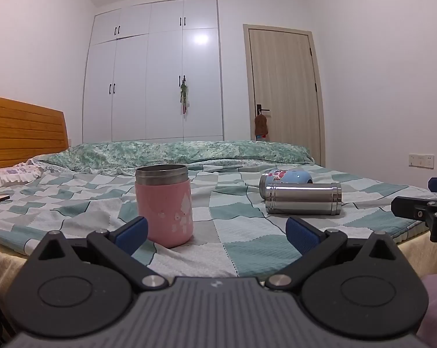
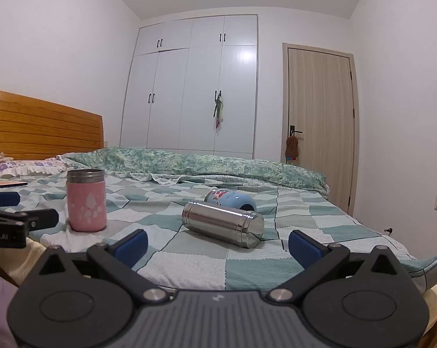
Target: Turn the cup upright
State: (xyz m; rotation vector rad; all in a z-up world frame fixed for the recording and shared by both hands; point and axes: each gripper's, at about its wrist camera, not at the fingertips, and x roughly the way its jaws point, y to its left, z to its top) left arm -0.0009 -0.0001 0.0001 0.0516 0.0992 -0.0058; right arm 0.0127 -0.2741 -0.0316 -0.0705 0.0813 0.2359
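Pink cup (image 1: 164,206) stood upright; steel cup (image 2: 222,222) & blue cup (image 2: 231,200) lay sideways on bed (image 2: 189,264). Left tool (image 1: 215,232), right tool (image 2: 217,245) spread, empty.

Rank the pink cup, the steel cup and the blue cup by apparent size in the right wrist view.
1. Steel cup, lying on its side, nearest.
2. Pink cup, upright; close to the steel one, so that order is unsure.
3. Blue cup, on its side, farther back and partly hidden behind the steel one.

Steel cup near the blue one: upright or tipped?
Tipped. The steel cup lies on its side on the checked bedspread, its flat end facing the right wrist camera; the pink cup stands upright.
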